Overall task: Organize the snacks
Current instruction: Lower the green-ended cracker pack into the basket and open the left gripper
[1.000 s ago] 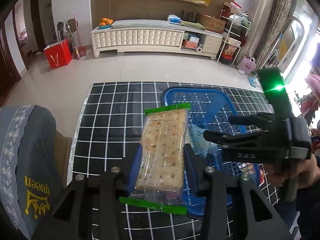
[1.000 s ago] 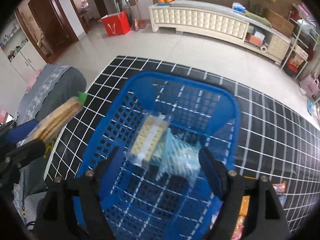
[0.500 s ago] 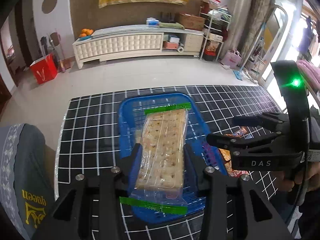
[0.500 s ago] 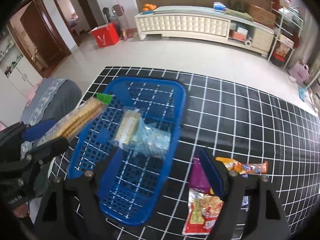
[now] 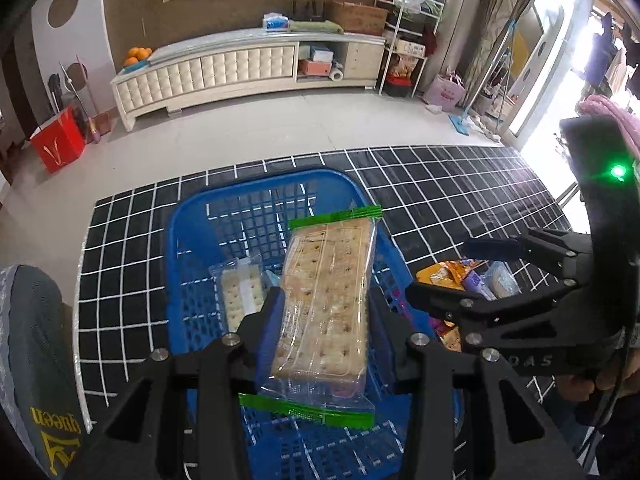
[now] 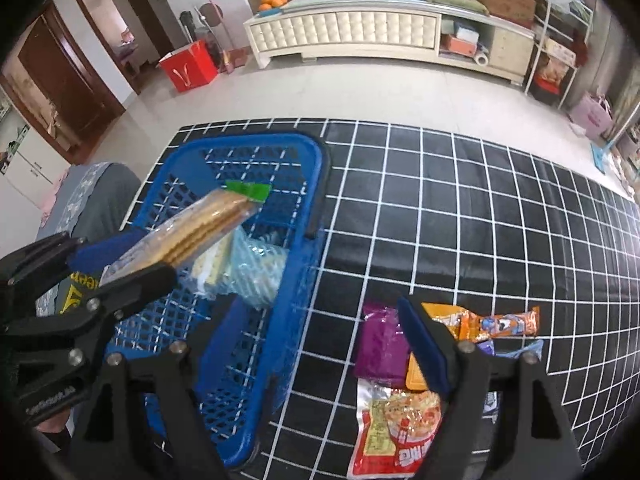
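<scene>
**snackfan:** While the cracker pack [image 5: 324, 304] sits pinched between the left gripper's [image 5: 324, 320] blue pads, it hangs right over the blue basket [image 5: 192, 216], so this looks like the drop-off step. The jaws are closed partway, tight on the pack's long sides, with its green-sealed ends sticking out front and back.

**gridmat:** Agreed. From the right wrist view the pack shows edge-on, tilted up, above the basket's near half. Under it there's already a smaller cracker pack [image 5: 242, 292] and a crinkly clear-blue bag [image 6: 256, 268] lying on the basket floor.

**snackfan:** What about the right gripper [image 6: 320, 344]?

**gridmat:** Jaws spread wide, nothing in them. One finger is over the basket's right wall, the other over the loose pile on the black checked mat [image 6: 440, 200]: a purple packet [image 6: 378, 344], an orange stick snack [image 6: 500, 322], and a red-and-white pouch [image 6: 394, 428] nearest the camera.

**snackfan:** So my guess for next: the left one lowers a bit and lets go so the crackers land flat beside the others. The right one needs to settle on one packet from that pile and close on it.

**gridmat:** Farther back it's just bare floor and a long white cabinet [image 6: 360, 34].
</scene>
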Motion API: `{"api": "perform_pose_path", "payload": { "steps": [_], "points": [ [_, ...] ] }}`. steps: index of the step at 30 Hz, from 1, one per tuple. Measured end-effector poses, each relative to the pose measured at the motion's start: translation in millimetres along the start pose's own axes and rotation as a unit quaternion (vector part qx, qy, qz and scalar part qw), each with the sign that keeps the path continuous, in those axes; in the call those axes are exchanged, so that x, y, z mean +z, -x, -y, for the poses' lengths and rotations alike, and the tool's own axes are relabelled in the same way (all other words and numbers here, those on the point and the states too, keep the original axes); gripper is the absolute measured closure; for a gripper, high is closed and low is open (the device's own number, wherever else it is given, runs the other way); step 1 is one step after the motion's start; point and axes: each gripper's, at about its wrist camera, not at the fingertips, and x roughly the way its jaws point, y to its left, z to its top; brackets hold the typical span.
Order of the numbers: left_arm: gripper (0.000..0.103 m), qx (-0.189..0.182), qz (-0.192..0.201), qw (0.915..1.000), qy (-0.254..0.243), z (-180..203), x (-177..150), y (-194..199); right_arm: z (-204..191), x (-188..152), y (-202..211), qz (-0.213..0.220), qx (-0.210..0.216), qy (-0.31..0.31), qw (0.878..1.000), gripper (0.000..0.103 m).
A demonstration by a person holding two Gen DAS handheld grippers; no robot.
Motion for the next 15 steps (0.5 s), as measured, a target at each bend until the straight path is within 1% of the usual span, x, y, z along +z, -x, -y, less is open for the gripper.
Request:
{"api": "perform_pose_path", "payload": {
  "steps": [2,3,4,5,7,9,11,13,15],
  "points": [
    [0.062,0.001,-0.011,0.9999,-0.006,-2.0,6.7,-15.1,4.8,1.1,-3.6,0.000,-0.003,-0.009,1.000,0.020],
    [0.060,0.008,-0.020,0.9998,-0.007,-3.8,9.8,-22.9,8.0,0.7,-5.6,-0.002,-0.005,-0.014,1.000,0.020],
    [0.048,0.015,-0.025,0.9996,-0.007,-5.6,12.4,-30.0,10.3,0.2,-6.1,-0.004,-0.003,-0.017,1.000,0.020],
    [0.033,0.024,-0.022,0.9994,-0.008,-7.9,14.3,-35.7,12.1,-0.1,-6.1,-0.004,-0.003,-0.018,1.000,0.021],
    [0.025,0.027,-0.014,0.9995,0.001,-12.0,14.9,-38.4,14.7,-0.8,-2.9,0.000,-0.011,-0.013,1.000,0.020],
    [0.025,0.019,-0.014,0.9996,0.015,-15.1,12.8,-37.4,17.7,-1.9,3.4,0.009,-0.018,-0.008,1.000,0.020],
    [0.025,0.014,-0.012,0.9997,0.017,-15.0,9.1,-33.2,19.9,-2.1,8.4,0.012,-0.016,-0.010,1.000,0.020],
    [0.025,0.019,-0.008,0.9997,0.014,-12.4,5.8,-25.6,21.9,-3.6,14.9,0.008,-0.009,-0.015,1.000,0.020],
    [0.025,0.021,-0.004,0.9997,0.010,-8.0,2.7,-15.3,23.1,-6.1,22.9,0.012,-0.007,-0.016,1.000,0.020]
  ]
}}
